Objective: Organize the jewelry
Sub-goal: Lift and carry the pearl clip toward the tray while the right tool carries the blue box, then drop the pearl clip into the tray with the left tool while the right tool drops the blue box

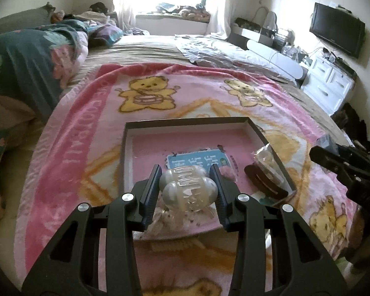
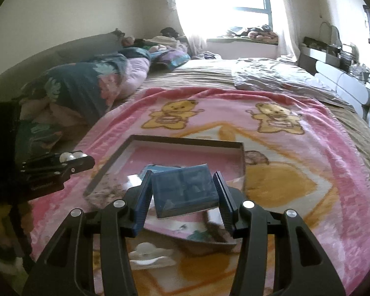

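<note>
My left gripper (image 1: 188,189) is shut on a clear plastic hair claw clip (image 1: 187,188) and holds it over the near part of a shallow dark-rimmed box (image 1: 185,120) with a pink floor. A blue card (image 1: 197,159) lies in the box. A brown hair clip (image 1: 266,181) and a clear bag (image 1: 265,157) rest at the box's right rim. My right gripper (image 2: 185,193) is shut on a flat dark blue box (image 2: 185,192) above the same box (image 2: 185,141). The left gripper with the clip (image 2: 71,157) shows at the left of the right wrist view.
The box lies on a pink bear-print blanket (image 1: 86,128) spread on a bed. A folded dark floral quilt (image 1: 29,61) is at the left. A white dresser (image 1: 330,83) and a TV (image 1: 336,29) stand at the right. A clear item (image 2: 145,254) lies on the blanket near me.
</note>
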